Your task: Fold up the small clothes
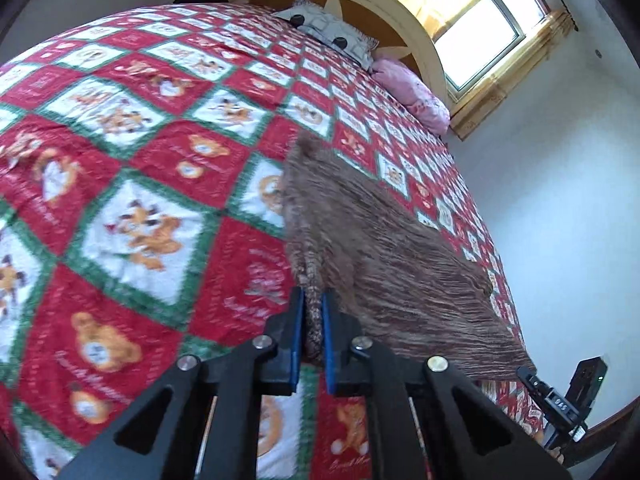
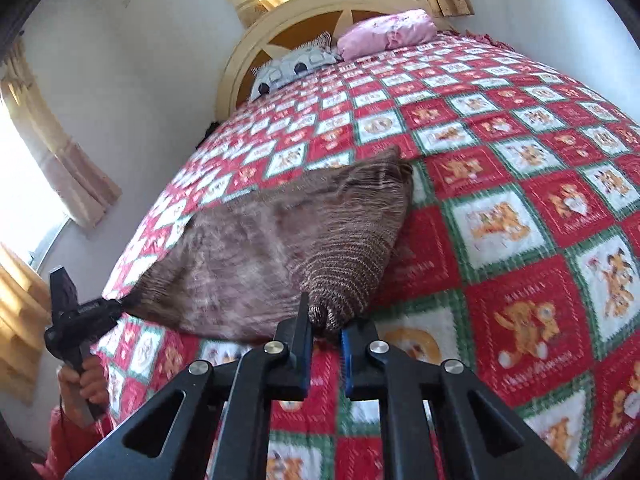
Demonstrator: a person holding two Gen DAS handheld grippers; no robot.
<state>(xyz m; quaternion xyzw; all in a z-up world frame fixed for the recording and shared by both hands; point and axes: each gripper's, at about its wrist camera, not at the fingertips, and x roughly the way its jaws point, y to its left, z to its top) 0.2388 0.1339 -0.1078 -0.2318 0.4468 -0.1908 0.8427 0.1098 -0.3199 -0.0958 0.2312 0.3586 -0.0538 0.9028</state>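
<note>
A brown knitted garment (image 1: 384, 256) lies stretched over the near part of the bed; it also shows in the right wrist view (image 2: 280, 240). My left gripper (image 1: 314, 312) is shut on one near corner of it, bunched between the blue pads. My right gripper (image 2: 326, 328) is shut on the other near corner. The left gripper also shows at the left edge of the right wrist view (image 2: 80, 316), holding the garment's corner. The right gripper shows at the lower right of the left wrist view (image 1: 560, 404). The garment hangs taut between both grippers, lifted at the near edge.
The bed carries a red, white and green quilt with bear pictures (image 1: 140, 200). A grey patterned pillow (image 1: 332, 32) and a pink pillow (image 1: 412, 92) lie at the curved headboard (image 2: 320, 4). Curtained windows and white walls surround the bed.
</note>
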